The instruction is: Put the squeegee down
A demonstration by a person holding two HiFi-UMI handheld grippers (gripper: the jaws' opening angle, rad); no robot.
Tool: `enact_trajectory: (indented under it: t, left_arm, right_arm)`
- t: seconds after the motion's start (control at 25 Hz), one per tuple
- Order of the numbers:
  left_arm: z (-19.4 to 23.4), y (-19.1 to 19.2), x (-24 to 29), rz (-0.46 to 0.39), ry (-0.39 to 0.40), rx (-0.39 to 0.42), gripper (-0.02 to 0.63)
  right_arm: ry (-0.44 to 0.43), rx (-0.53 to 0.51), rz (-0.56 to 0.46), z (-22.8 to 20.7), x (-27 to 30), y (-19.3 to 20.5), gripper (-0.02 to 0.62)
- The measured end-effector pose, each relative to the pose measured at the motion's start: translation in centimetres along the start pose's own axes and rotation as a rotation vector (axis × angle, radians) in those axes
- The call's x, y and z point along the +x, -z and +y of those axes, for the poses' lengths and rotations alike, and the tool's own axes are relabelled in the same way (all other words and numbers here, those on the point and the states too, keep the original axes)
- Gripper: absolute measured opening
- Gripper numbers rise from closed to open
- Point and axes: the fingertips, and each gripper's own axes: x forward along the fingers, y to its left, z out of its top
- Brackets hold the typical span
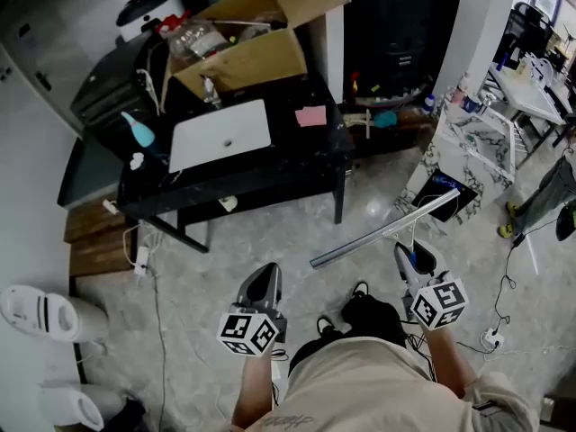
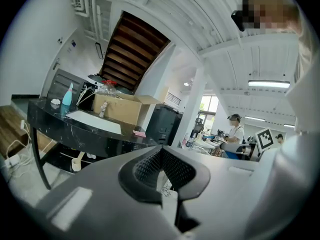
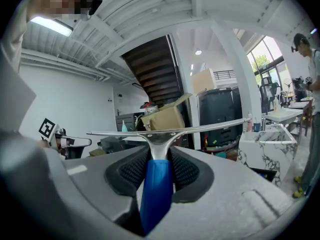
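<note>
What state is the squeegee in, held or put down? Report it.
Held: the right tool clamps the squeegee by its blue handle; its blade hangs above the floor.

the left arm and right arm reach forward side by side from the torso. the left claw points near level, jaws pressed together on nothing. the right claw, also near level, clamps the squeegee's blue handle.

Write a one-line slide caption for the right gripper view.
Right gripper clamps a blue-handled metal squeegee, facing a brown cardboard box.
</note>
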Motion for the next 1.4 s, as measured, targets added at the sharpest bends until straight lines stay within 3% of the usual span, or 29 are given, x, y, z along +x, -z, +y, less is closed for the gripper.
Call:
enact_trajectory:
  t: [0.2, 0.48, 0.6, 0.72, 0.84, 1.08, 1.4]
  left_arm:
    - [1.5, 1.7, 0.2, 0.019, -0.047, -0.058, 0.014]
    - [4.7, 1.5, 2.4, 0.074, -0.106, -0.112, 0.015]
    - [6.7, -0.3, 4.4, 0.093, -0.127, -0.114, 0.014]
    - [8.8, -2.5, 7.3, 0.116, -0.137, -0.063, 0.014]
    - [9.9, -5.0, 12.0, 0.155, -0.128, 0.005, 0.015]
    - [9.2, -8.9, 22.0, 0.136, -0.061, 0.022, 0.014]
    - [10.7, -13.0, 24.9, 0.092, -0.097, 0.022, 0.014]
  right_arm:
    - [-0.015, 0.010, 0.047, -0.3, 1.3, 1.2, 0.120]
    - [-0.064, 0.048, 0.071, -0.8, 7.8, 1.9, 0.120]
    - [-0.093, 0.060, 0.064, -1.5, 11.7, 1.3, 0.120]
    - [-0.118, 0.062, 0.036, -2.9, 15.3, 0.1, 0.120]
    - [-0.094, 0.091, 0.011, -5.2, 18.3, -0.4, 0.120]
    - [-0.056, 0.134, 0.050, -10.4, 22.6, 0.1, 0.120]
    - [-0.066, 0.149, 0.025, -12.6, 27.0, -2.9, 0.121]
